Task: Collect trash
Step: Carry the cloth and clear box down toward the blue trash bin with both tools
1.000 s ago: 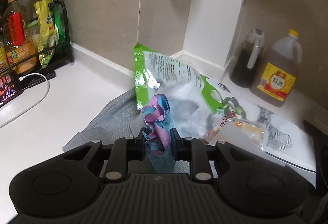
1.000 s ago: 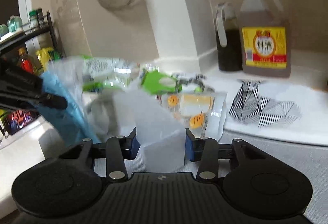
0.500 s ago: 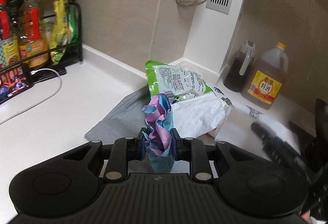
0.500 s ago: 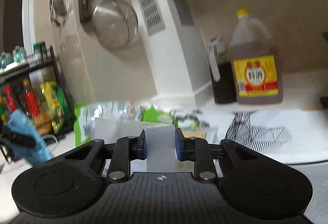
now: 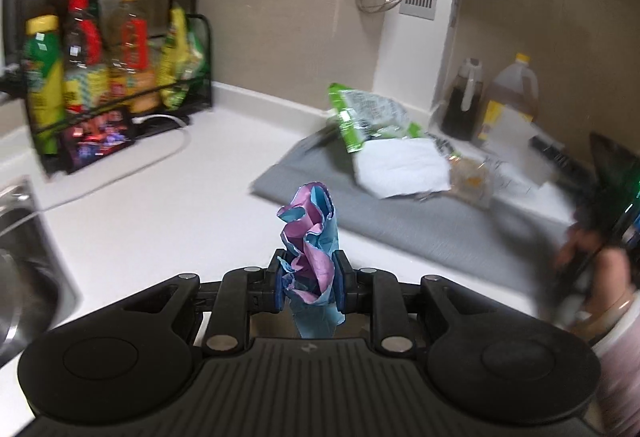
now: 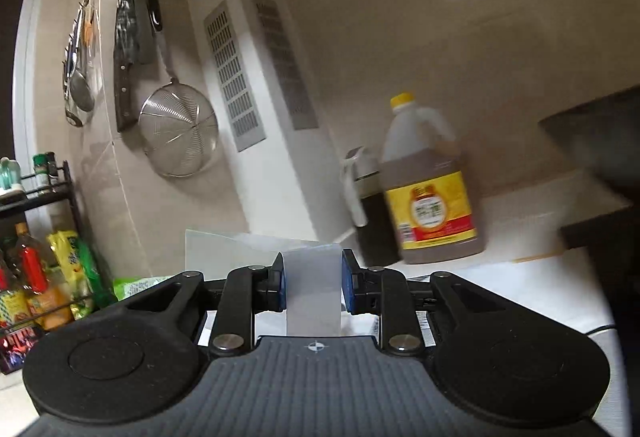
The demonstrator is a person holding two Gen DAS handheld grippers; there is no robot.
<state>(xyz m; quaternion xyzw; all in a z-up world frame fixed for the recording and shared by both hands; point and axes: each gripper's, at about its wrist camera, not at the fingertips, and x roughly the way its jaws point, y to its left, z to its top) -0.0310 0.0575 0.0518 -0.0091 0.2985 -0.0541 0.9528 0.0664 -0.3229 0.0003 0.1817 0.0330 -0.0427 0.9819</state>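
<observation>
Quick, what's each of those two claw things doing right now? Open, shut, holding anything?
Left gripper: shut on a crumpled blue-and-pink wrapper.
Right gripper: shut on a white sheet of paper.

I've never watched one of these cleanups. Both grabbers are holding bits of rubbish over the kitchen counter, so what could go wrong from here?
The left gripper pinches only the base of the crumpled blue-and-pink wrapper; it might slip free. The right gripper holds a thin white paper that could tear or slide out. More litter stays on the grey mat, including the green packet, easily missed.

Crumpled blue-purple wrapper (image 5: pixel 310 249) upright; white paper (image 6: pixel 313 293) pinched.
</observation>
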